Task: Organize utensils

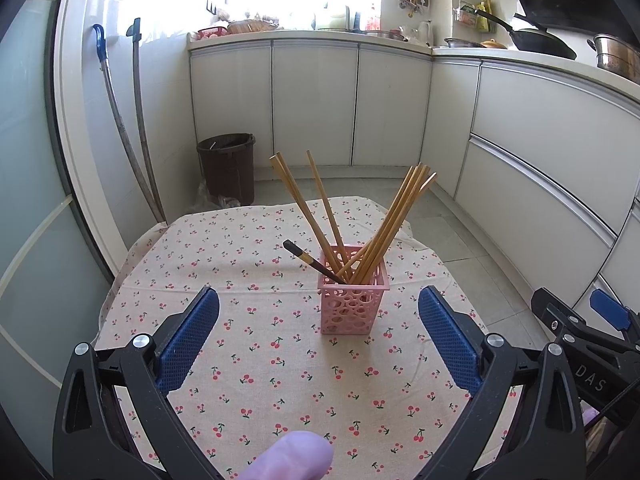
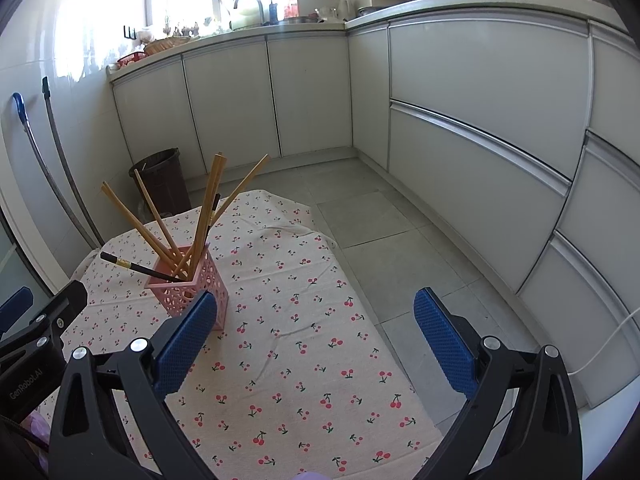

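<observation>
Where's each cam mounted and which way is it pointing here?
Left wrist: on the left gripper, looking forward across the table straight at the pink holder of chopsticks; both its open fingers, a fingertip at the bottom edge and the right gripper at far right show.
Right wrist: on the right gripper, facing the table's right side and the floor; its open fingers show, the left gripper at far left.
Shared: holder, chopsticks, tablecloth, bin, cabinets.

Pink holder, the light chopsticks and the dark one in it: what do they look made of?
Pink holder: probably moulded plastic, matte, walls pierced with round holes. Light chopsticks: likely bamboo or wood, tan, unvarnished-looking, square ends. Dark chopstick: black, smoother sheen, yellowish band near its top; lacquered wood or plastic, cannot tell which.
</observation>
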`<action>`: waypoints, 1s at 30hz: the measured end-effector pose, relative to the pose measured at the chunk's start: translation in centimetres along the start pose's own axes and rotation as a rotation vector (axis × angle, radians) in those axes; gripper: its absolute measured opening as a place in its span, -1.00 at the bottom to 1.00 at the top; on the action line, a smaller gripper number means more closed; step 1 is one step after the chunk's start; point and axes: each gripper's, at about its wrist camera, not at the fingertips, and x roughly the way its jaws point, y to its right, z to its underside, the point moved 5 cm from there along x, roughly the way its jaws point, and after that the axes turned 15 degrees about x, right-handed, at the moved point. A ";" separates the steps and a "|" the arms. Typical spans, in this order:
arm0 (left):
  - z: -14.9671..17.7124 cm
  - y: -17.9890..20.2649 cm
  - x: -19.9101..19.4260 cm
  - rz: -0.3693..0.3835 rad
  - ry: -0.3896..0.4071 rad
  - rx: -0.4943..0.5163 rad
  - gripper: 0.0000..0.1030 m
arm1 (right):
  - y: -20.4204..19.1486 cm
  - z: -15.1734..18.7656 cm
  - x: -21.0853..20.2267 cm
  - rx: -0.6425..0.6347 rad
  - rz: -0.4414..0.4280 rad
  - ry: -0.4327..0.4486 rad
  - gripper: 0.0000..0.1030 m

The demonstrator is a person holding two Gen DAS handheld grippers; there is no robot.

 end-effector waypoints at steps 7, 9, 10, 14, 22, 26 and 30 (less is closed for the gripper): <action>0.0 0.0 0.0 -0.001 -0.001 0.000 0.86 | 0.0 0.0 0.0 0.000 0.000 -0.001 0.87; 0.2 0.0 0.1 -0.001 -0.003 -0.001 0.86 | 0.0 0.0 0.0 0.001 0.001 -0.002 0.87; 0.2 0.0 0.1 -0.001 -0.003 -0.001 0.86 | 0.0 0.0 0.1 0.000 0.001 -0.002 0.87; 0.3 0.0 0.2 -0.003 -0.003 -0.002 0.86 | 0.0 0.1 0.1 0.001 0.001 -0.004 0.87; 0.3 0.0 0.2 -0.002 -0.003 -0.001 0.86 | 0.0 0.3 0.2 0.000 0.003 -0.006 0.87; 0.3 0.0 0.2 -0.002 -0.005 -0.001 0.86 | 0.0 0.3 0.2 0.000 0.003 -0.007 0.87; 0.4 0.0 0.2 -0.004 -0.006 -0.002 0.86 | 0.0 0.3 0.2 0.000 0.004 -0.008 0.87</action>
